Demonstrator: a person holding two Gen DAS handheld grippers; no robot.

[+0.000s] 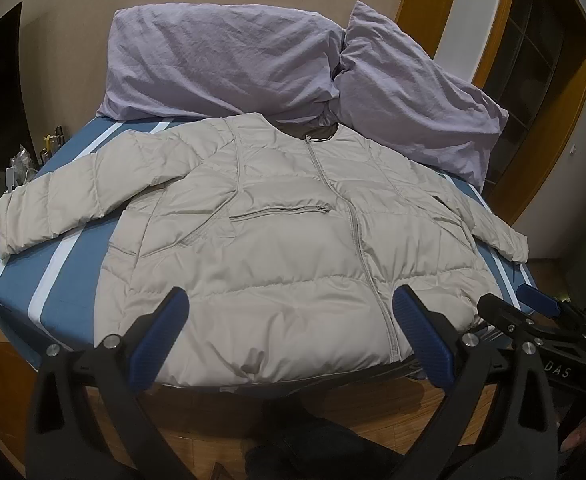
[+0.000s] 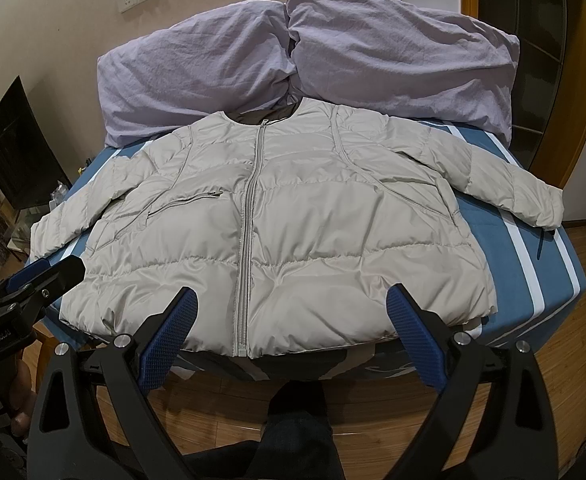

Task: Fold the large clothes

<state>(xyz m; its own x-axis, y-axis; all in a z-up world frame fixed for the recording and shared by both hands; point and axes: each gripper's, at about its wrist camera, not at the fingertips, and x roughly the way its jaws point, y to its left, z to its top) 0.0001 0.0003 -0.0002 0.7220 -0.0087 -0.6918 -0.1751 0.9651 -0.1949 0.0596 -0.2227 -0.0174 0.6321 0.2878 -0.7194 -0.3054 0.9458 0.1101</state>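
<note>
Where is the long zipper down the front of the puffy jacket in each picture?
Left wrist view: the zipper runs right of centre, ending near the right finger of the left tongs.
Right wrist view: the zipper runs left of centre.
Shared landmark: purple pillows behind the collar.

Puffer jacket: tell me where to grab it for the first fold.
Grip the puffer jacket at the cuff of a spread sleeve, coming from the bed's side edge. It lies flat, zipped, sleeves out, so each cuff is free. Both the left gripper and right gripper are open.
</note>
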